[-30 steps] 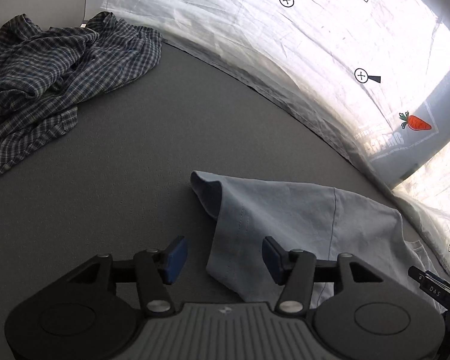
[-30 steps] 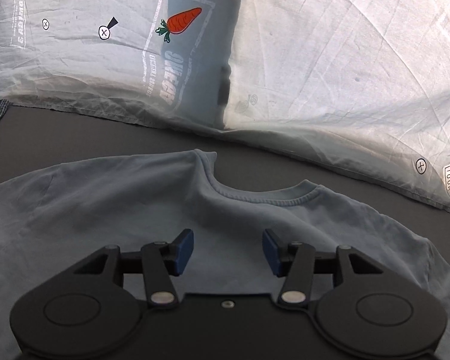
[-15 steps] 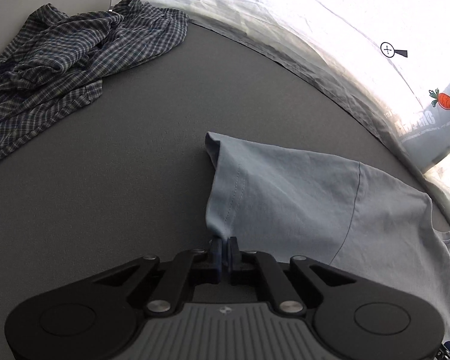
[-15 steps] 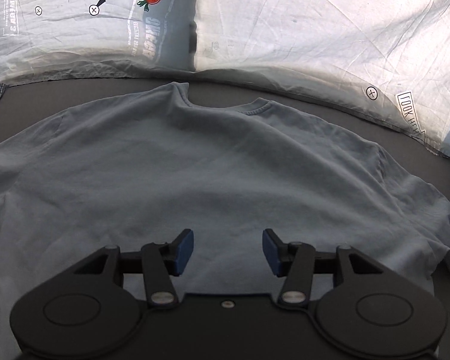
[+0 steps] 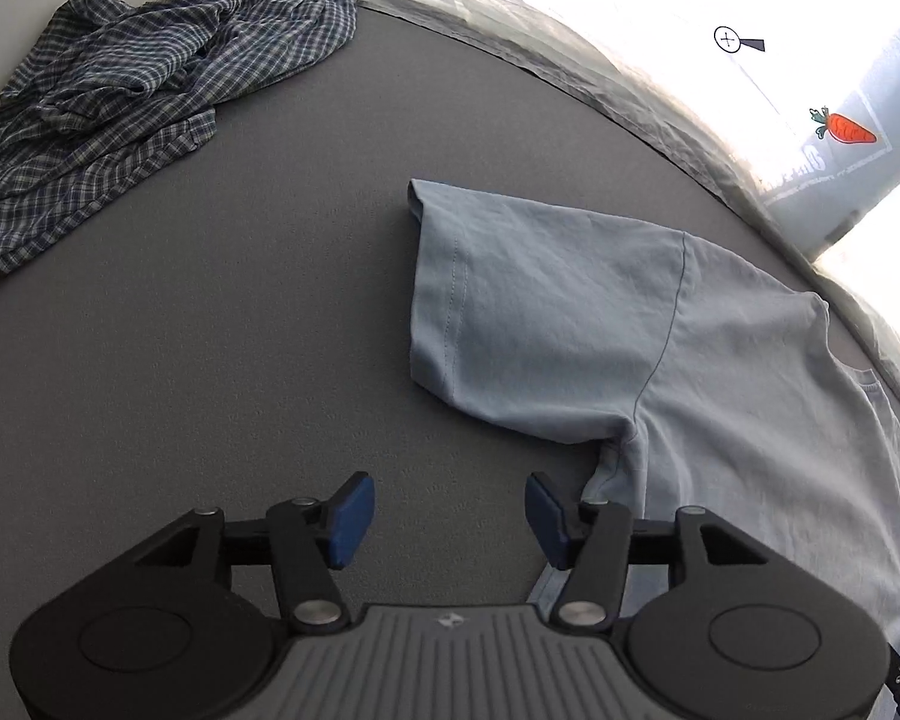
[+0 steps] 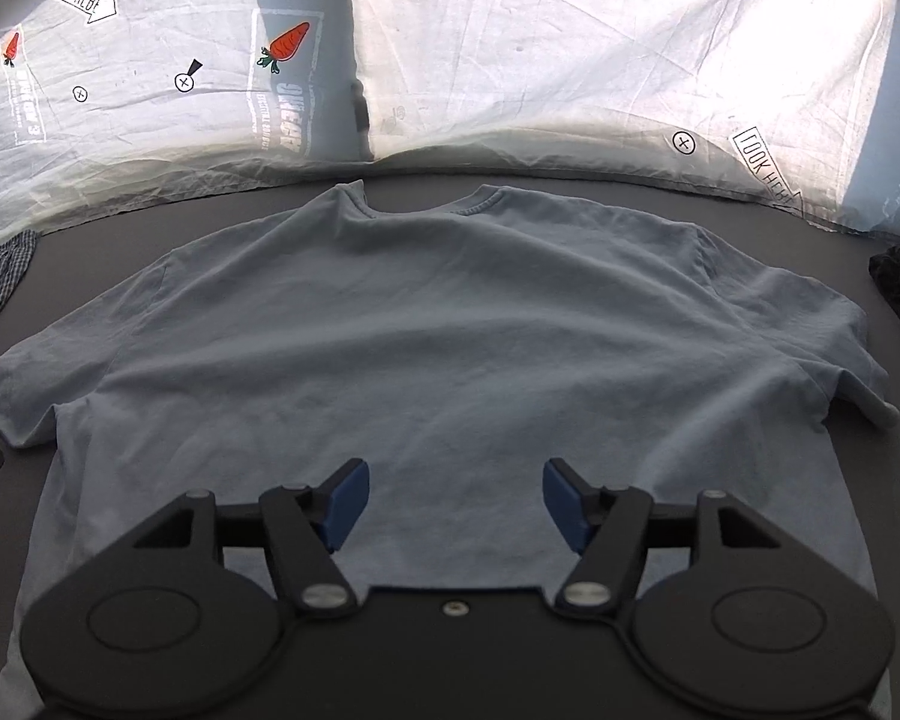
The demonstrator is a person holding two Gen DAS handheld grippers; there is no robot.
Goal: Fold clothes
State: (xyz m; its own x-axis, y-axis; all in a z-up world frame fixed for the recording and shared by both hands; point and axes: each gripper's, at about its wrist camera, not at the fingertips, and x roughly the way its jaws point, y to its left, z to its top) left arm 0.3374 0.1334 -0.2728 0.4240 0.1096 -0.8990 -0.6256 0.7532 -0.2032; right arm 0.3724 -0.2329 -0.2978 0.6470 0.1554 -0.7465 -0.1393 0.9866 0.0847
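while the left gripper (image 5: 444,510) is hovering with its blue pads spread apart over bare grey surface (image 5: 210,330), gripping nothing, the light blue t-shirt (image 5: 660,348) is lying just to its right, the side seam passing under the right finger. the right gripper (image 6: 453,501) is also hanging released, its jaws wide above the lower middle of the t-shirt (image 6: 450,330). the garment is lying spread flat, collar pointing away toward the backdrop, both sleeves stretching outward; the right sleeve edge is curling up slightly. further off to the left, a crumpled plaid shirt (image 5: 132,96) is sitting in a heap, well apart from the t-shirt. beyond everything, a white printed sheet (image 6: 570,48) with carrot markings is rising behind the surface.
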